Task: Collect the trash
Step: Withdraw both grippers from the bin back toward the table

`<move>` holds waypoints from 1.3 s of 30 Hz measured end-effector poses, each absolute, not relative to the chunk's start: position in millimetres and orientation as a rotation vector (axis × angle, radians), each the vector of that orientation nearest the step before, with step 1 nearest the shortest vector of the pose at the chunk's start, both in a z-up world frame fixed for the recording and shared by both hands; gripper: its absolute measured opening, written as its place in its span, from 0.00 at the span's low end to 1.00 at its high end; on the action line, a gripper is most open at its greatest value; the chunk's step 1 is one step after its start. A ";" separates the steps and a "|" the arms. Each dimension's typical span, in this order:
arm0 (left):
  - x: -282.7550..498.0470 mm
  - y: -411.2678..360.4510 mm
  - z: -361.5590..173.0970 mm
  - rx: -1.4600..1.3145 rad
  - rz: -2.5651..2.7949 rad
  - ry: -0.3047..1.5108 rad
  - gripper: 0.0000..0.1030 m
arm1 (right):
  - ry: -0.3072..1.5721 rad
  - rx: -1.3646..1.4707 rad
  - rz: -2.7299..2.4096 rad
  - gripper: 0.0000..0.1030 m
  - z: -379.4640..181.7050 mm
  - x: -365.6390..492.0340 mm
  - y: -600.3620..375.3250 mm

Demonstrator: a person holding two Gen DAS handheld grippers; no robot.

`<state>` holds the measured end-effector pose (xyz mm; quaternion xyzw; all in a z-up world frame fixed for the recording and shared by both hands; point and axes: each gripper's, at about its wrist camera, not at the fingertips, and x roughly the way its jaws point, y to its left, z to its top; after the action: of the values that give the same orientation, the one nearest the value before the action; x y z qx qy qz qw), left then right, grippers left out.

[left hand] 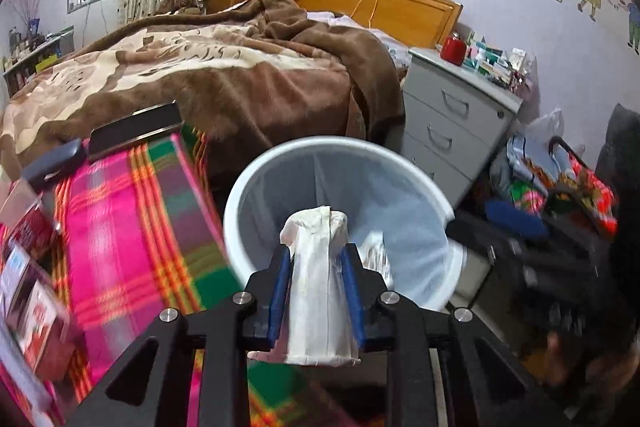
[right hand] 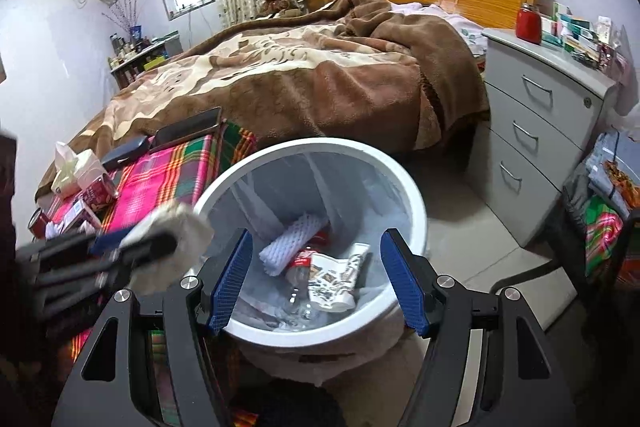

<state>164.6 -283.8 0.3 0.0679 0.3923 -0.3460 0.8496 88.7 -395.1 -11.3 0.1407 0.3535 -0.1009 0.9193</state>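
Note:
My left gripper (left hand: 316, 255) is shut on a crumpled white paper wad (left hand: 314, 291), which stands up between the blue pads (left hand: 280, 291). Just beyond it is the white trash bin (left hand: 248, 195) with its clear liner. In the right wrist view my right gripper (right hand: 316, 251) hangs open over the same bin (right hand: 404, 183), nothing between its fingers. Inside the bin lie a white foam net sleeve (right hand: 296, 231), a printed paper cup (right hand: 336, 275) and a clear bottle (right hand: 300, 267). The left gripper (right hand: 152, 247) shows blurred at the bin's left rim, holding the wad (right hand: 180, 223).
A pink plaid cloth (right hand: 160, 179) left of the bin carries a phone (right hand: 188, 131), a tissue pack (right hand: 72, 171) and small boxes. The bed with a brown blanket (right hand: 320, 83) lies behind. A grey drawer cabinet (right hand: 536, 131) and a heap of clothes (right hand: 604, 223) stand to the right.

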 end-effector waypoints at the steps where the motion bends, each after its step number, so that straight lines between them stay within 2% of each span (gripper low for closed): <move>1: 169.7 -290.5 -0.1 0.128 -0.740 0.835 0.29 | 0.727 0.291 -0.212 0.66 -11.3 88.2 -396.3; 3: 174.2 -299.5 0.1 0.120 -0.732 0.832 0.39 | 0.727 0.297 -0.233 0.66 -11.0 85.8 -400.5; 4: 173.9 -303.8 0.2 0.131 -0.727 0.822 0.51 | 0.726 0.298 -0.236 0.66 -11.1 85.4 -401.5; 5: 174.2 -306.1 -0.4 0.131 -0.730 0.823 0.58 | 0.727 0.298 -0.242 0.66 -10.7 85.0 -403.6; 16: 163.2 -271.2 8.1 0.088 -0.701 0.804 0.58 | 0.719 0.271 -0.215 0.66 -6.2 87.2 -391.6; 39: 129.3 -70.4 17.1 0.008 -0.304 0.743 0.58 | 0.712 0.189 0.016 0.66 1.8 109.0 -287.8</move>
<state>129.3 -70.4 17.1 0.0039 0.3616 -0.1480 0.9205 109.0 -287.8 1.8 0.0922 0.3480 0.0078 0.9329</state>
